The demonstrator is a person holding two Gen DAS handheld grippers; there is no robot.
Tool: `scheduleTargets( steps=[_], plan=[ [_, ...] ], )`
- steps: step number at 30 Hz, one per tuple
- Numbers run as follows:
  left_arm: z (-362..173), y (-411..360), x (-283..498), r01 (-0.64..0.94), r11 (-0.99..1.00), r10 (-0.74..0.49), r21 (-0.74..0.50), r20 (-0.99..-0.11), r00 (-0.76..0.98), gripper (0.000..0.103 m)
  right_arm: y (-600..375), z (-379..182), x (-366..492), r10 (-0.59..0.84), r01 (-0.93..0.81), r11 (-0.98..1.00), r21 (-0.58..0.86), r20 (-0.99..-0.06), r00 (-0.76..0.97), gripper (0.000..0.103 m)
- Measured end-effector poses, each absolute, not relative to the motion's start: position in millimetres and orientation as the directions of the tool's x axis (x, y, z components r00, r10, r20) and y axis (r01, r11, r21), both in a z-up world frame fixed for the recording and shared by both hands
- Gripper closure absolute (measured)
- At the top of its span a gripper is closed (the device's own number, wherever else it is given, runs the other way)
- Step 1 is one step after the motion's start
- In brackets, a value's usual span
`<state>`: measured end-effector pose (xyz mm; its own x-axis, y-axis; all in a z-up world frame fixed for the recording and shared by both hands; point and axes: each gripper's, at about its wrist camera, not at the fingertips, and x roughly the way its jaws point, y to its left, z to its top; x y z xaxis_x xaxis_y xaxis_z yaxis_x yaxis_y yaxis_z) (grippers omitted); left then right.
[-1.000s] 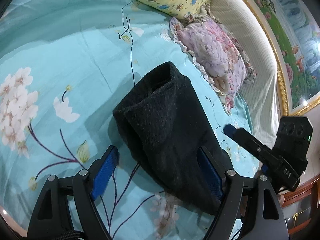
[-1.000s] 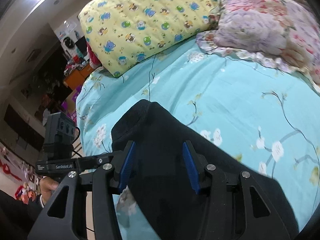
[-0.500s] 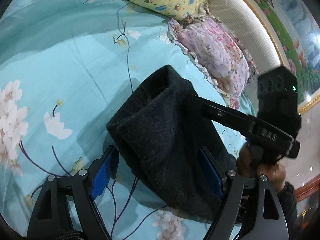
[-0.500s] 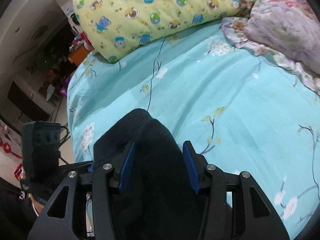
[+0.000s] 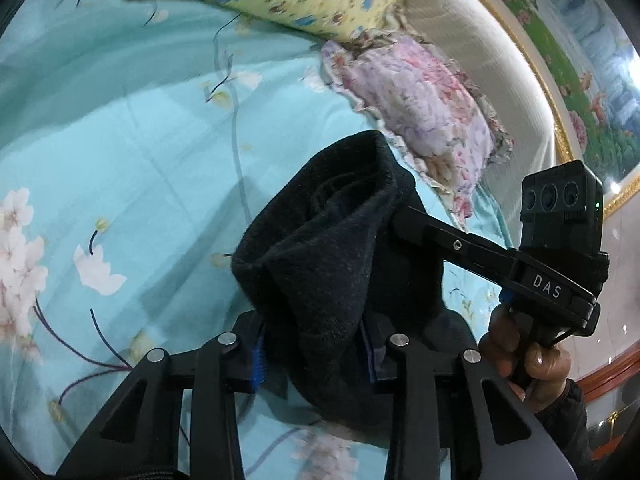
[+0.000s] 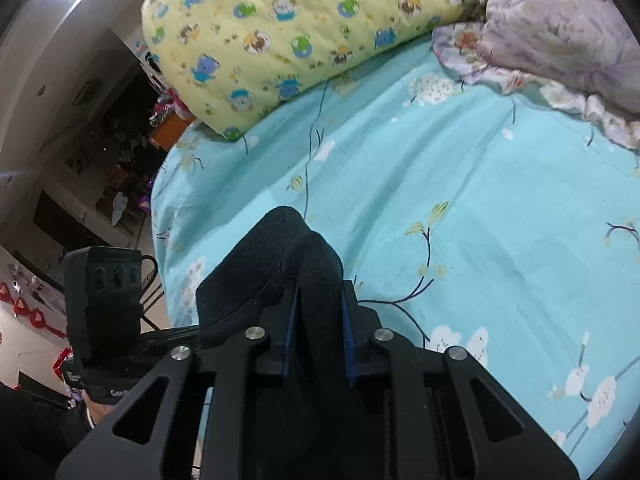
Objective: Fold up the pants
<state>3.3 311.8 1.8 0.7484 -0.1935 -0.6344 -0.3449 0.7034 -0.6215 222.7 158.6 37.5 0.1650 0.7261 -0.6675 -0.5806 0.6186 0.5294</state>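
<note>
The folded black pants (image 5: 332,264) are bunched up and lifted off the light blue floral bed sheet (image 5: 120,160). My left gripper (image 5: 314,354) is shut on the near end of the pants. My right gripper (image 6: 318,346) is shut on the pants (image 6: 276,264) too; in the left wrist view its finger reaches into the cloth from the right, with its camera body (image 5: 560,216) and the holding hand behind. The left gripper's camera body (image 6: 104,300) shows at the lower left of the right wrist view.
A yellow cartoon-print pillow (image 6: 288,32) and a pink-purple floral pillow (image 5: 424,108) lie at the head of the bed, by a cream headboard (image 5: 492,60). The bed's edge (image 6: 164,200) drops to a cluttered dark room on the left.
Both grippers closed on the pants, which were lying flat a second ago and are now bunched and raised. The right gripper moved in from the right onto the cloth.
</note>
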Motion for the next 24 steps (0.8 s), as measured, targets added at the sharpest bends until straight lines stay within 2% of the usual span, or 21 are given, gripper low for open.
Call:
scheduleTargets(
  steps=[14,24],
  plan=[
    [77.5,241.8,1.1,-0.125,0.766,-0.293,-0.63,-0.517,0.804,0.068,70.7,94.2,175.1,0.793,-0.549,0.599,0.583,-0.523,0.311,0.084],
    [100.7,182.0,7.9,-0.013,0.8,-0.366,-0.6,-0.505,0.781,0.068,6.3,98.5,145.2,0.795,-0.489,0.606,0.627,-0.455,0.402,0.084]
  ],
)
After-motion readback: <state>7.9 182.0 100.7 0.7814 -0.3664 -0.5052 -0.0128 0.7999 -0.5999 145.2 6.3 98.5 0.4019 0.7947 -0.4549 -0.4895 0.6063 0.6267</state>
